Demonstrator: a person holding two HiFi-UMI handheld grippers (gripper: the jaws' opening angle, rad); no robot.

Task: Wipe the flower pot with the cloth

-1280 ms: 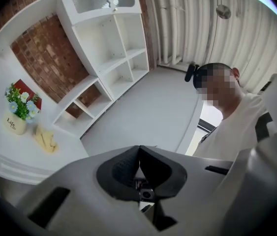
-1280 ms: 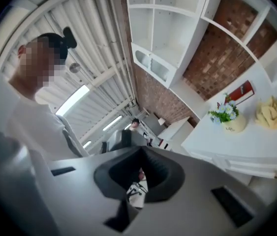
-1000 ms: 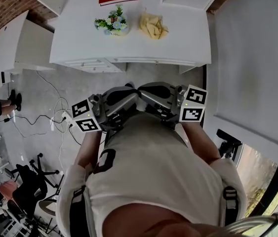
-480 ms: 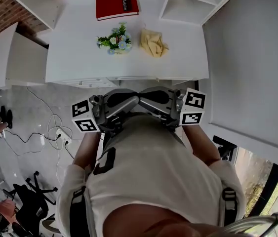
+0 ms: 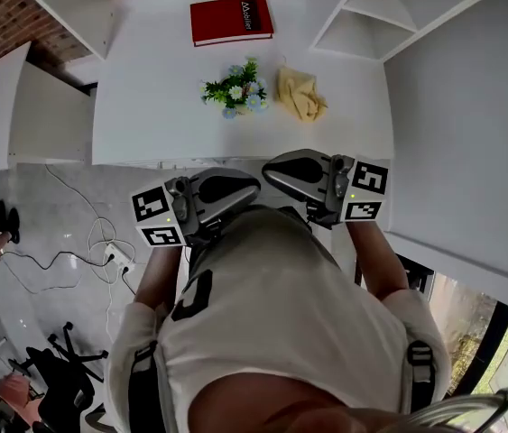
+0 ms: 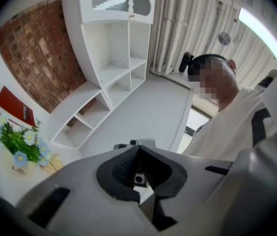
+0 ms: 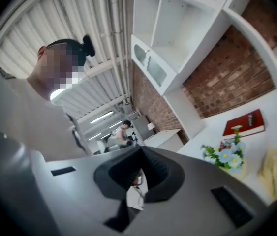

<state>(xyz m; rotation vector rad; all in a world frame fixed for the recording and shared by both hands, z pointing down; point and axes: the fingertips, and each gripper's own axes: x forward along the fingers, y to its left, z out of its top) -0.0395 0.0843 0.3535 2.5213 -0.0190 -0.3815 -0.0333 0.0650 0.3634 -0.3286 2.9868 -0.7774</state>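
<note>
Left gripper (image 5: pixel 252 186) and right gripper (image 5: pixel 272 164): jaws fully closed, empty, held at chest. Cloth (image 5: pixel 300 96) lies ahead of right gripper, well apart, on table (image 5: pixel 145 106). Flower pot (image 5: pixel 235 88) just left of cloth, ahead of left gripper. Right likely nearer cloth.

The white tabletop (image 5: pixel 145 106) lies bare along its whole near edge and across its left half, so a gripper can pass freely there from the front. Near the middle stands the small pale flower pot of green leaves and blue and white blooms (image 5: pixel 235 88). The crumpled yellow cloth (image 5: pixel 300 96) lies just beside it on the right, with only a slim gap between them. The flat red book (image 5: pixel 232 20) lies at the far edge, with an open strip between it and the pot. The white open shelf unit (image 5: pixel 371 16) fills the far right corner, and a tall white panel (image 5: pixel 470 106) walls off the right edge.
</note>
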